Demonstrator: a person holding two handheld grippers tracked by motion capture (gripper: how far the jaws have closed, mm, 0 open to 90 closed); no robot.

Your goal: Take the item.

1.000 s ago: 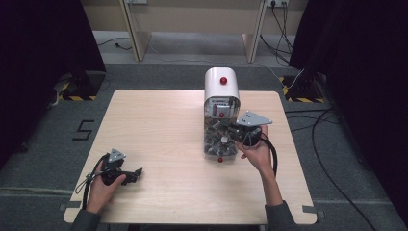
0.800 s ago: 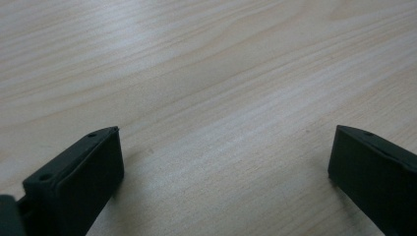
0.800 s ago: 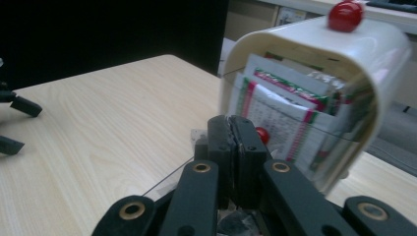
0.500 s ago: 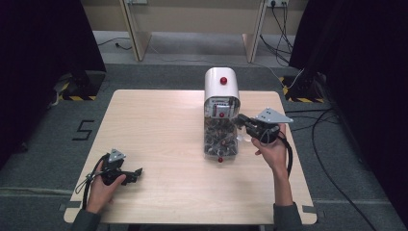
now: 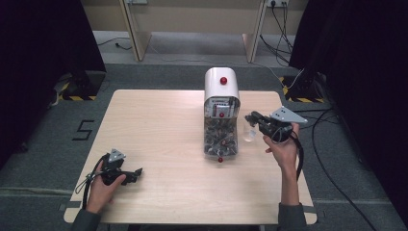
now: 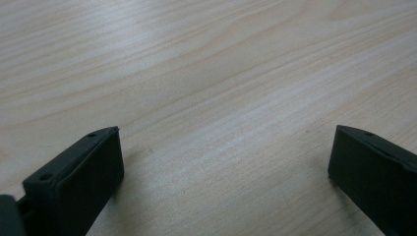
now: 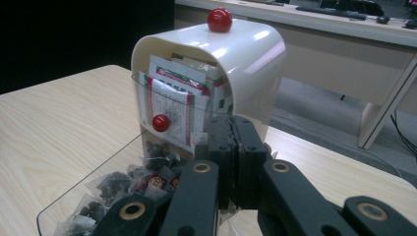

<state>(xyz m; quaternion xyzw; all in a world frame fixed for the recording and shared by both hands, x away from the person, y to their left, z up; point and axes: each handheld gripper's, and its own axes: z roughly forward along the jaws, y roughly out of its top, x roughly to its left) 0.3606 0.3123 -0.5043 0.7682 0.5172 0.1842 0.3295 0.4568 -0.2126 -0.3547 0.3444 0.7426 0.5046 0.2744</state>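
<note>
**A:** Why does the left gripper [image 5: 126, 176] sit so low at the near left of the table [image 5: 154, 125]?

**B:** It looks parked. Its jaws stand wide apart over bare wood with nothing between them, so I'd judge that hand is simply waiting.

**A:** And the right gripper [image 5: 252, 118]?

**B:** It's raised just right of the dispenser [image 5: 221, 91], the white box with the red knob [image 5: 223, 80] at the table's middle. In the right gripper view the jaws are pressed together. A small clear packet [image 5: 248, 134] hangs below the tips in the high view, apparently pinched, though the contact itself is hard to make out.

**A:** Where would the packet come from?

**B:** Probably the clear drawer [image 7: 98, 196], which stands pulled out toward the near side, full of similar sachets. Holding the packet clear of it suits carrying it off.
</note>
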